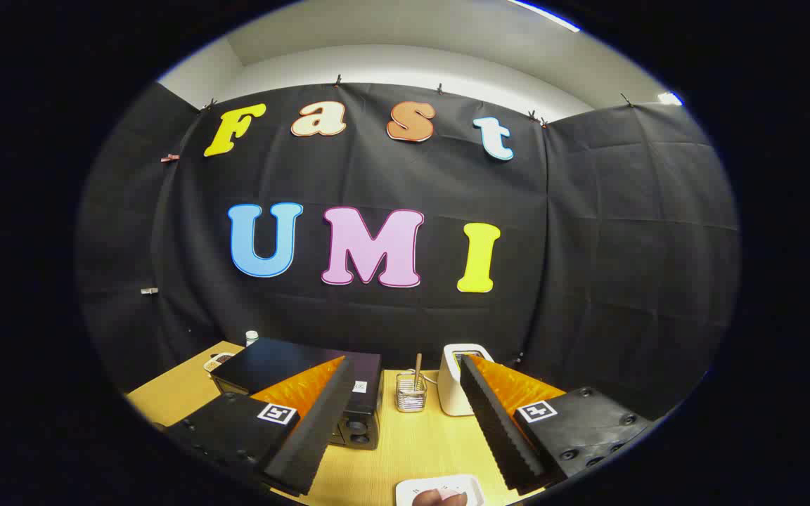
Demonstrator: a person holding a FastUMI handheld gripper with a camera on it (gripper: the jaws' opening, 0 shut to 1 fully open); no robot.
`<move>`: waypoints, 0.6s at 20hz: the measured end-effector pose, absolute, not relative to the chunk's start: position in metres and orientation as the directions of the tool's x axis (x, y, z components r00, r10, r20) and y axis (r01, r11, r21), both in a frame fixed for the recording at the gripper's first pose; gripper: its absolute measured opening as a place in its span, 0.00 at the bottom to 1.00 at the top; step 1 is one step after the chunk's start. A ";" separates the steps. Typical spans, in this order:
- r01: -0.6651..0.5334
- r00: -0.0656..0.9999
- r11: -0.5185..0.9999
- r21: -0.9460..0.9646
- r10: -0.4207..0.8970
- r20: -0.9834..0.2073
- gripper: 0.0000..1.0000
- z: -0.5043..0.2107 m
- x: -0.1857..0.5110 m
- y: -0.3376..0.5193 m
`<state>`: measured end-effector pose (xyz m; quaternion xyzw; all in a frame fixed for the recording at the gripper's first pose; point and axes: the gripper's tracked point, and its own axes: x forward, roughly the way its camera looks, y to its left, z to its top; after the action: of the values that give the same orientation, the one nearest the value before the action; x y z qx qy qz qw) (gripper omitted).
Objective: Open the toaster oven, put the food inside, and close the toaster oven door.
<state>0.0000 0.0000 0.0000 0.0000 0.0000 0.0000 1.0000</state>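
Observation:
The black toaster oven (285, 369) stands on the wooden table (412, 450), partly behind my left finger (320, 422), its knobs showing at its right end. I cannot see whether its door is open. A white plate (408, 490) with pinkish food (440, 497) on it lies on the table between and below my fingers. My gripper (408, 376) is open and held high above the table, with nothing between its fingers.
A small wire basket (410, 395) holding a wooden stick stands right of the oven. A white appliance (455, 379) sits beside it, behind my right finger. A small dish (216, 362) and a white-capped bottle (252, 338) are at the table's far left corner.

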 end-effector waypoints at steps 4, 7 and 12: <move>-0.009 1.000 1.000 0.002 0.009 0.008 0.98 0.003 -0.003 0.001; -0.013 1.000 1.000 -0.003 0.013 0.011 0.98 0.005 -0.007 0.002; -0.023 1.000 1.000 -0.003 0.023 0.015 0.98 0.005 -0.011 0.005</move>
<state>-0.0112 0.0046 0.0055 -0.0016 -0.0077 0.0117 0.9999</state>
